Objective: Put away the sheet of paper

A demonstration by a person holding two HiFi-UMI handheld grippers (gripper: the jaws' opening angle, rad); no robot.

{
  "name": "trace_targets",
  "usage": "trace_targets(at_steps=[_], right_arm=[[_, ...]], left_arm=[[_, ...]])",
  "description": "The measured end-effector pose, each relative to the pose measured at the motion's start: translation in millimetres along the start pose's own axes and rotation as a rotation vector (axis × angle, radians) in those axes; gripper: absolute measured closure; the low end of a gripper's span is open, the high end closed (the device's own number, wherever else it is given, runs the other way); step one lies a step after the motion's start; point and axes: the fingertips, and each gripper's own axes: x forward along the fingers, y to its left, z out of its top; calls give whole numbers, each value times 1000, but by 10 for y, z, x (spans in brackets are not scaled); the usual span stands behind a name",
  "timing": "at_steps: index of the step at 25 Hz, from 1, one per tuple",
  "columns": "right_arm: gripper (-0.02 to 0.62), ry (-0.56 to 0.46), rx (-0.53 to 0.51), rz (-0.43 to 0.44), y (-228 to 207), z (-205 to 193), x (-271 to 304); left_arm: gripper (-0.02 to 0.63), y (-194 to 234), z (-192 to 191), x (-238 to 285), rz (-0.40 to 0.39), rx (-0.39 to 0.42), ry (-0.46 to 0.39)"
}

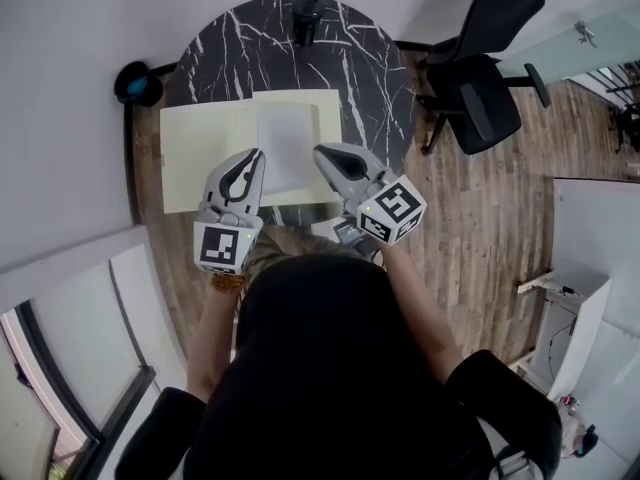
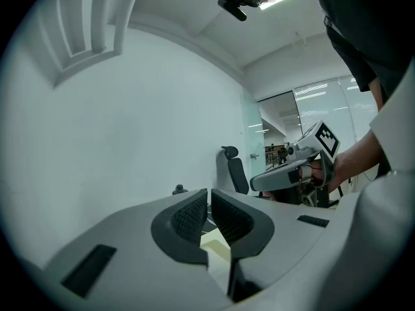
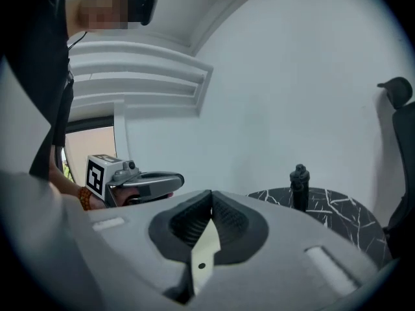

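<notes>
Round black marbled tabletop (image 1: 370,78), white veining. A dark bottle (image 1: 306,16) stands upright at the far edge. An office chair (image 1: 480,63) sits to the right, well apart.

Open pale-yellow folder (image 1: 200,153) lies flat across the near half of the tabletop, crease running near to far.

Sheet of paper (image 1: 288,143): white single leaf over the right half of the folder, long side running near to far.
- Judged very light and limp, easily creased or torn; likely to sag or flutter if carried by one edge.
- The face is smooth, so a thin pinch could slip.
- Best taken at two opposite side edges, about midway along, and kept gently taut between the holds.
- The right gripper view shows a small punched hole near the pinched margin, a weak spot that should not be pulled hard.

Left hand-held gripper (image 1: 256,156): tip at the sheet's left edge in the head view. Its own view shows the pads drawn nearly together with a pale leaf caught low between them. It reads as clenched on the sheet's left margin, though only a sliver shows.

Right hand-held gripper (image 1: 320,152): tip at the sheet's right edge. Its own view shows the jaws closed flat on a pale leaf seen edge-on, so it is grasping the sheet.

Both point away from the person, with the sheet spanning between them. I cannot tell from above whether the sheet is clear of the folder or touching it.
</notes>
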Motion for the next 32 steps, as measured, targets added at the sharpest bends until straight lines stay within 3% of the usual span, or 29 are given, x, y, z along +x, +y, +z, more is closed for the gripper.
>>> trace_targets(at_steps=[6,8,11,15,20,26,32], right_arm=[[597,-67,-172,1,186,424,-5],[597,-111,-231,-23,254,598,4],[597,-173,-307,-88,348,859,-15],[597,-172,-400,-141,341,931,-44],[597,-185,-388,-152,355,933,-20],[597,-192,-384,-152,301,935,-50],[598,-202,-353,-167,181,915,-59]], left_arm=[[577,-26,338,-82,34,4,-68],[577,-29,445,-118,42,-4,-87],[577,-38,600,-161,45,63,-108],[577,-59,758,-140,79,92,-156],[580,-60,744,-135,100,115,-140],[597,-91,682,-77,92,61,-131],[597,-82,661,-24,80,71,-126]])
